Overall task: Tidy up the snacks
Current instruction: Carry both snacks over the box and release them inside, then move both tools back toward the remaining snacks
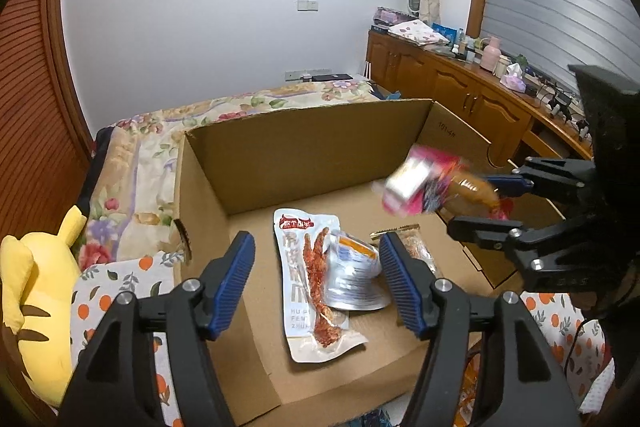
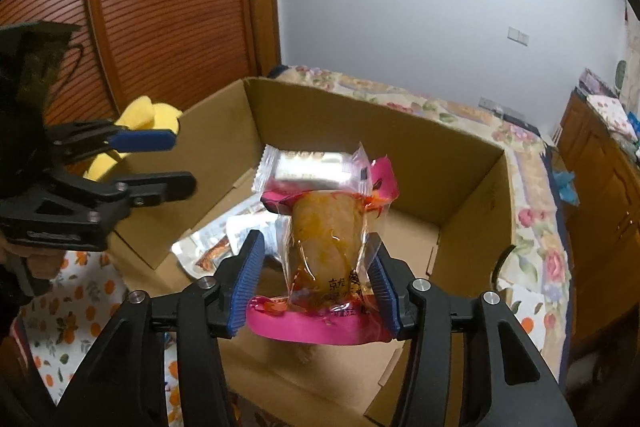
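Above the open brown cardboard box (image 2: 472, 195), a soft, slippery clear-and-pink snack pouch (image 2: 328, 247) is pinched mid-body by the right gripper (image 2: 316, 283), likely light; left gripper (image 1: 316, 283) is held open, empty.

Both wrist views close, sharing cardboard box (image 1: 304, 147).

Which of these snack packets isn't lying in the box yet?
The clear packet with pink ends, pinched in the right gripper above the cardboard box. The white chicken-feet pouch and silver pouch lie flat on its floor.
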`<state>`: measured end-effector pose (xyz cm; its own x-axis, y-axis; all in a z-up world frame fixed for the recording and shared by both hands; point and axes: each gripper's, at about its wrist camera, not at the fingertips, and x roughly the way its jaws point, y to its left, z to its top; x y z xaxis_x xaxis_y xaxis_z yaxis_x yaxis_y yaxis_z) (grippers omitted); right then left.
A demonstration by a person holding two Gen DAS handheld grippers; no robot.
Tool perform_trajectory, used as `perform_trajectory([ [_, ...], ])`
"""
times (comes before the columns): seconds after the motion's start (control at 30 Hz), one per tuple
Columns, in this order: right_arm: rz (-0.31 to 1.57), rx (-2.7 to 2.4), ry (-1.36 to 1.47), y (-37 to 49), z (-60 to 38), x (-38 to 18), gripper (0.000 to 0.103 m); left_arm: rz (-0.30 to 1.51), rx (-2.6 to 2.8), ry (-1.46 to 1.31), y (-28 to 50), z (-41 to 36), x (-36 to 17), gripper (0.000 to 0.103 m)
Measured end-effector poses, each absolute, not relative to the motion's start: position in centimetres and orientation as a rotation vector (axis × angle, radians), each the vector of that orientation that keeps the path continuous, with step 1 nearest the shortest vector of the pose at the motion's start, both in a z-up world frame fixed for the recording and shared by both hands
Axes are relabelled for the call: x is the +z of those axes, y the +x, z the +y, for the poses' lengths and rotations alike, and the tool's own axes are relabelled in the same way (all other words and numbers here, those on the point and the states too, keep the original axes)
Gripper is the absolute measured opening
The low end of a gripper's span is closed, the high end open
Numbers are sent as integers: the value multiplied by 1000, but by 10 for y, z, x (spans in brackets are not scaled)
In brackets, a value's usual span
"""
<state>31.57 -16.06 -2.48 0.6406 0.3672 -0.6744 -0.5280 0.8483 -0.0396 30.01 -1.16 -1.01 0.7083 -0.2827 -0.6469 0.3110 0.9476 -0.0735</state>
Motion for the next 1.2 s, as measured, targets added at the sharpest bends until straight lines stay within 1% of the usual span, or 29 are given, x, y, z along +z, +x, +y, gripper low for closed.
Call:
perform_trajectory([
  [0.1,720,507,-241,318,-161,-29,55,706,-330,39,294,-11,-7,66],
  [0.13,719,502,-241,317,-161,-29,58,702,-330,40,291,-10,-6,67],
  [0.17,719,496,-243,317,-160,-28,59,698,-330,41,288,-9,-5,67],
  [0.33,696,489,-228,302,-164,-17,59,666,-334,42,264,-3,7,70],
  [0.5,648,495,-204,264,-169,1,59,634,-346,34,235,3,17,74],
  [0.63,629,503,-194,233,-168,8,59,622,-352,35,211,5,19,75],
  [0.83,619,512,-200,190,-163,3,59,638,-363,30,180,5,5,75],
  [1.2,674,504,-181,143,-159,-35,58,692,-374,29,141,-1,-33,75],
])
